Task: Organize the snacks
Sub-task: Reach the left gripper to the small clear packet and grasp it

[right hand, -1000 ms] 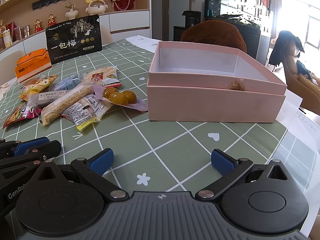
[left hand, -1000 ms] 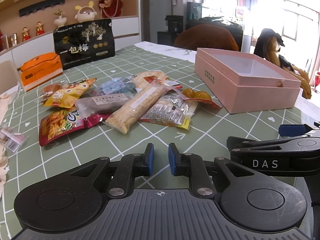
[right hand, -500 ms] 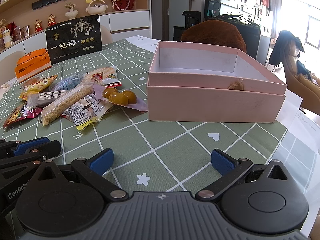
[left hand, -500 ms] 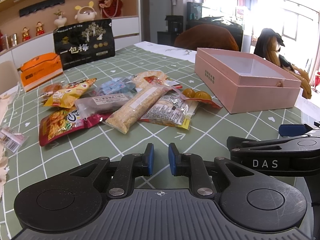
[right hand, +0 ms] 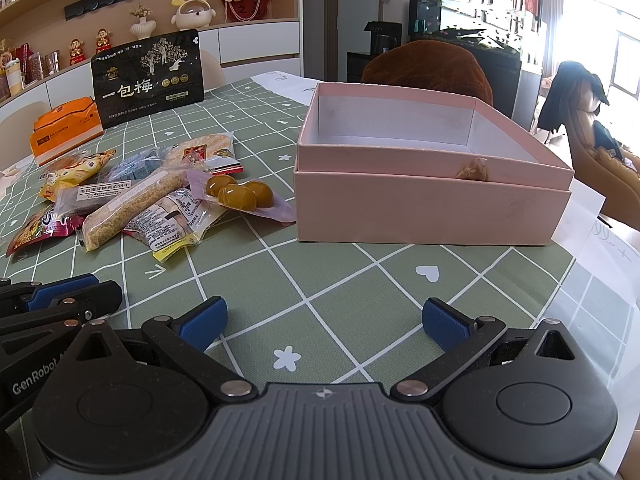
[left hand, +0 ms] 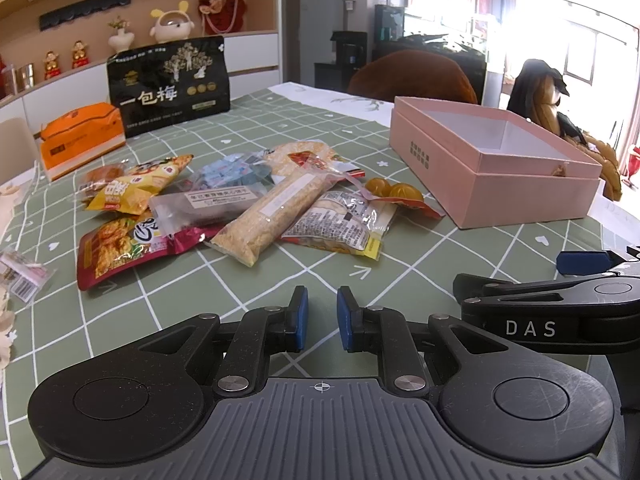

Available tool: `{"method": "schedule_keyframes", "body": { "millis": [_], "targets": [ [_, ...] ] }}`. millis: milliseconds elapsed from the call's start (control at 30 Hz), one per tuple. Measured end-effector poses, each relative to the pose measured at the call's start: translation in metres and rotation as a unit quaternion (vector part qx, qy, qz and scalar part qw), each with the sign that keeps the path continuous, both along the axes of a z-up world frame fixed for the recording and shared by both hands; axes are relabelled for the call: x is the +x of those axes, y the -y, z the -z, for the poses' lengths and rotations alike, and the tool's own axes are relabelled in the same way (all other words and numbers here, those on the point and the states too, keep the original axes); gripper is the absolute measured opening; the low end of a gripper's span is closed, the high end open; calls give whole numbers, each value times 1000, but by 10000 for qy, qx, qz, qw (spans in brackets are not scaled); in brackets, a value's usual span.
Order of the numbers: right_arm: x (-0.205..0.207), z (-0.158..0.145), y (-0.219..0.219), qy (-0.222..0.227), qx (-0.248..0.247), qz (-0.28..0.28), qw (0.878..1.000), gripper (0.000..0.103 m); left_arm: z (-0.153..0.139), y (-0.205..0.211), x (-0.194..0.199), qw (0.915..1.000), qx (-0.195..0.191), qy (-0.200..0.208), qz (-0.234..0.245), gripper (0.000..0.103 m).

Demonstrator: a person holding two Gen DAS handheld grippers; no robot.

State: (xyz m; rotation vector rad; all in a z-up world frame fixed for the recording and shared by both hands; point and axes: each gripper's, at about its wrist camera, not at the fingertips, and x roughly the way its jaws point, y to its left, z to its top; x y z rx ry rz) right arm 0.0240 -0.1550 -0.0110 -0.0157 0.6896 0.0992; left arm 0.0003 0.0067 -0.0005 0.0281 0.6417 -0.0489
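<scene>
A pile of snack packets (left hand: pixel 256 204) lies on the green checked tablecloth, also in the right wrist view (right hand: pixel 140 200). It includes a long grain bar (left hand: pixel 272 212), a yellow chip bag (left hand: pixel 132 188), a red packet (left hand: pixel 120 244) and a packet of yellow-brown balls (right hand: pixel 240 196). An open, empty pink box (right hand: pixel 432 184) stands to the right of the pile; it also shows in the left wrist view (left hand: pixel 496 160). My left gripper (left hand: pixel 322 318) is nearly shut and empty, near the table's front. My right gripper (right hand: pixel 324 320) is wide open and empty, in front of the box.
A tall black snack bag (left hand: pixel 172 84) and an orange box (left hand: pixel 80 140) stand at the far side. A small wrapped item (left hand: pixel 22 280) lies at the left edge. Chairs (right hand: pixel 432 68) stand behind the table. White paper (right hand: pixel 592 240) lies right of the pink box.
</scene>
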Motion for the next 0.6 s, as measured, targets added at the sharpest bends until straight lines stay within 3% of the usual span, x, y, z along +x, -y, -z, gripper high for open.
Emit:
{"method": "schedule_keyframes", "body": {
  "millis": [367,533,600],
  "targets": [
    [0,1,0,-27,41,5,10000,103,-1,0,0,10000,-27,-2,-16,20],
    [5,-12,-2,-872,-65,-160,9960,103,-9,-11,0,9993,-215,-284,94,22],
    [7,-15,-3,-1045,-95,-191,9943,103,-25,-33,2,9989,-372,-256,-112,23]
  ]
}}
